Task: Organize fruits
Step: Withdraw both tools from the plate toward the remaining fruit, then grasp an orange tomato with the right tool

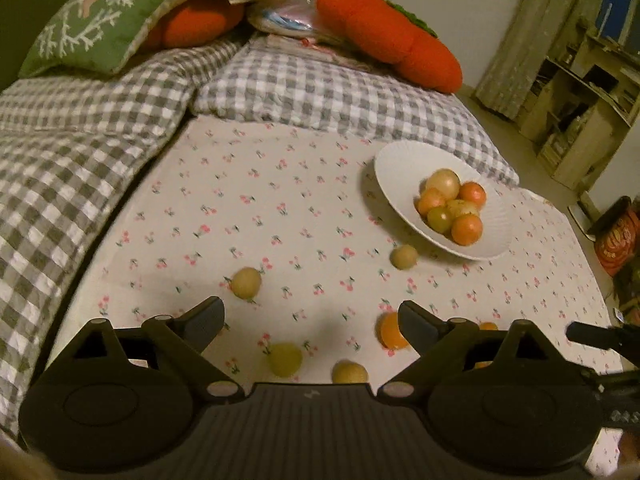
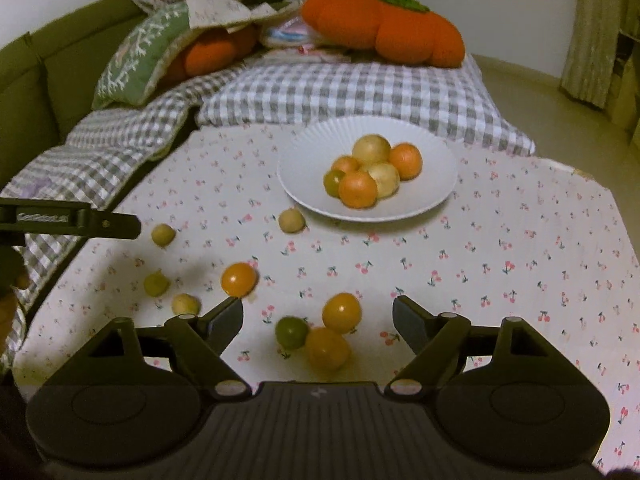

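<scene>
Bearing no legible writing: white plate (image 2: 432,196) of fruits (image 2: 370,174).

We see a white ribbed plate (image 2: 292,176) on the cherry-print sheet holding a touching heap of six orange, yellow and green fruits (image 2: 372,172), while more small round fruits (image 2: 239,279) lie scattered loose on the sheet in front of it.
</scene>
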A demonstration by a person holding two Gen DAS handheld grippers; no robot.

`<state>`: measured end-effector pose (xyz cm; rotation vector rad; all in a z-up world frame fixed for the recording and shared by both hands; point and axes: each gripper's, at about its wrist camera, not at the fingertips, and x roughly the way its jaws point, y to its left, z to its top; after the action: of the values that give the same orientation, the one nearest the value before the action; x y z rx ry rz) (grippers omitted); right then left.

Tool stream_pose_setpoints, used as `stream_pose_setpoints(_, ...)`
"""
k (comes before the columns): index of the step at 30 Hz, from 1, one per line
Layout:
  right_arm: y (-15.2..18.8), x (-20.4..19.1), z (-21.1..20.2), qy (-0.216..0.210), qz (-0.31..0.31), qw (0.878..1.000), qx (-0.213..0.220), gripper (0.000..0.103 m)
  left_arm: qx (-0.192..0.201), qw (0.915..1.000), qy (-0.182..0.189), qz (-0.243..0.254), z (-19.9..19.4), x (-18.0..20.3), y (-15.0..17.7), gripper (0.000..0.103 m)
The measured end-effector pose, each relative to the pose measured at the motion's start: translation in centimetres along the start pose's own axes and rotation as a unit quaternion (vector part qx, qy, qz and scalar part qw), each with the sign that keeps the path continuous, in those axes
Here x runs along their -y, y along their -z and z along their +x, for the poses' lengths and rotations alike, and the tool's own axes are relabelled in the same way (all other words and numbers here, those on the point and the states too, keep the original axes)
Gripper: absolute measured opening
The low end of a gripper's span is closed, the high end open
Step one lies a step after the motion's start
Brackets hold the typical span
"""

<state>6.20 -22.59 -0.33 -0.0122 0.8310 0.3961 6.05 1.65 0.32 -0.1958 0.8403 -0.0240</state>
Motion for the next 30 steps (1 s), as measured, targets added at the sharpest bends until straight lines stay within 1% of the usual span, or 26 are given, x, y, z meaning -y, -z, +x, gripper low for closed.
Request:
stream_pose_setpoints(1,0.0,0.1,0.2,0.0,0.001,1.0,-0.003,0.074,-0.003,1.0,0.005,0.003,0.1,0.2,0.2,0.085)
stream_pose_setpoints(3,0.2,0.2,0.5,-0.003,0.003,1.0,-0.008,0.067,-0.006,0.9999,0.011,0.01,0.2,0.6,0.4,0.085)
stream_pose_setpoints(9,0.6,0.4,1.7,0.0,-0.001,1.0,-0.03,0.057,-0.019,0.9993,0.015,0.028,1.1,1.5,1.0,0.084)
stream_pose_setpoints(14,1.0,0.2,3.2,0.008,-0.01,0.999,-0.052,0.055,-0.027,0.9992,0.012,0.027,1.5,1.5,1.2,0.083)
stream_pose_setpoints(17,1.3,0.0,4.3,0.016,-0.021,0.997,-0.068,0.052,-0.028,0.9993,0.008,0.024,1.7,1.3,1.1,0.083)
stream_pose_setpoints(20,1.5,-0.1,5.2,0.023,-0.026,0.996,-0.078,0.051,-0.031,0.9992,0.008,0.022,1.9,1.3,1.0,0.083)
stream_pose_setpoints(26,1.8,-0.5,6.4,0.029,-0.035,0.995,-0.089,0.047,-0.033,0.9992,0.01,0.02,2.1,1.3,0.9,0.083)
stream_pose_setpoints(29,1.8,-0.7,6.6,0.026,-0.042,0.995,-0.09,0.033,-0.034,0.9991,0.012,0.021,2.2,1.3,0.8,0.083)
stream_pose_setpoints(30,1.8,-0.8,6.7,0.025,-0.043,0.995,-0.09,0.031,-0.034,0.9991,0.013,0.022,2.2,1.4,0.8,0.083)
